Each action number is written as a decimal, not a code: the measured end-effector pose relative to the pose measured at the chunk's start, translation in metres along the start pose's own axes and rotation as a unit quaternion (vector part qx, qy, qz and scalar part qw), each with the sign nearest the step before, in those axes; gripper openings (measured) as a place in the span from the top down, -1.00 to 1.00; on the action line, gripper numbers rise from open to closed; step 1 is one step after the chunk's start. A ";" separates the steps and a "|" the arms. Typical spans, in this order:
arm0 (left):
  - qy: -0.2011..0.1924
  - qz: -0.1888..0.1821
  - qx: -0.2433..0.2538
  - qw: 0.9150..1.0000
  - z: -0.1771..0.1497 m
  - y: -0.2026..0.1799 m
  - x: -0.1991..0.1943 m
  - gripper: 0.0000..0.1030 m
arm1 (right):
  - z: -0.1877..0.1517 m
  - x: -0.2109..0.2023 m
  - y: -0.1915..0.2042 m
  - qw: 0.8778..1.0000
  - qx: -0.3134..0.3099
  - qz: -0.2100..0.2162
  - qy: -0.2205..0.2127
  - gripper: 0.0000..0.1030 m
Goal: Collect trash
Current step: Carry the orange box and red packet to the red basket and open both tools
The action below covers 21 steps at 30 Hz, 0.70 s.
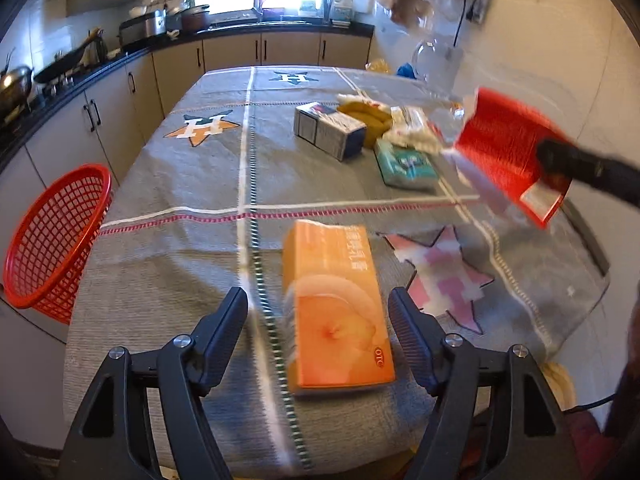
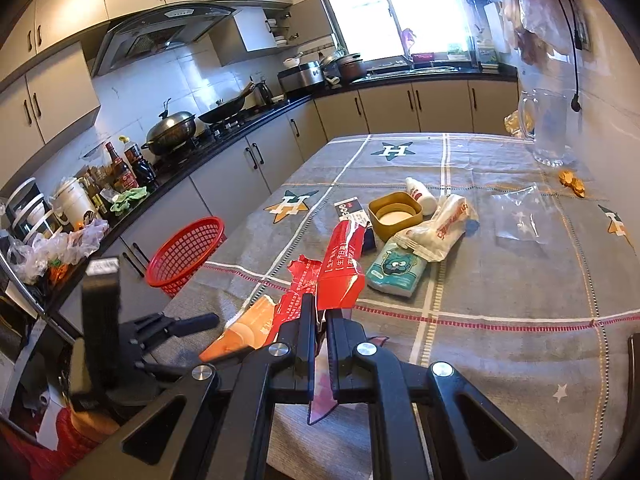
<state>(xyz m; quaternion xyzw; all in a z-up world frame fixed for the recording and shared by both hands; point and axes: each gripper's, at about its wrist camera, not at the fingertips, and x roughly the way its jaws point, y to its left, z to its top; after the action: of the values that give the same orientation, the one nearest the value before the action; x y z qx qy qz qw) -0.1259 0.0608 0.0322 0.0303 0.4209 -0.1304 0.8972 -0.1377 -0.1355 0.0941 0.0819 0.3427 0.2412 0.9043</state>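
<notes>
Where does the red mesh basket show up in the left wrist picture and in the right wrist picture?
Left wrist view: the red mesh basket sits at the far left edge, tilted, beside the table's left side.
Right wrist view: the basket is left of centre, at the table's left edge below the counter.
Shared landmark: the orange box lies on the tablecloth in both; it is between the left gripper's open fingers, and partly hidden behind the red wrapper at.

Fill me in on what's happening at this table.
A person is clearing trash with two tools. The right hand-held gripper is shut on a torn red wrapper, held above the tablecloth. The left hand-held gripper is open around an orange box lying on the table. A red basket waits at the table's left edge.
</notes>
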 end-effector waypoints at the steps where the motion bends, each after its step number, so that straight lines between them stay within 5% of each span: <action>1: 0.003 0.009 0.005 1.000 -0.001 -0.003 0.003 -0.39 | 0.000 -0.001 0.000 1.000 0.000 0.000 -0.001 0.88; 3: 0.004 0.018 0.016 1.000 -0.003 -0.009 0.008 -0.36 | -0.001 -0.002 -0.002 1.000 0.001 -0.001 -0.001 0.88; 5: 0.004 0.025 0.019 1.000 -0.003 -0.011 0.010 0.07 | -0.002 -0.003 -0.001 1.000 0.003 -0.001 -0.001 0.88; 13: -0.013 0.013 -0.015 1.000 0.003 0.013 0.000 0.09 | 0.001 0.001 0.001 1.000 0.002 0.004 0.002 0.88; 21: -0.064 0.057 -0.061 0.994 0.020 0.068 -0.044 0.09 | 0.024 0.025 0.036 0.999 -0.031 0.032 0.012 0.88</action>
<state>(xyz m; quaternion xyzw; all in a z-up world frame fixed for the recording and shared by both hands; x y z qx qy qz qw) -0.1202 0.1320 0.0743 -0.0093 0.3676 -0.0550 0.9283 -0.1191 -0.0917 0.1090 0.0620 0.3435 0.2816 0.8938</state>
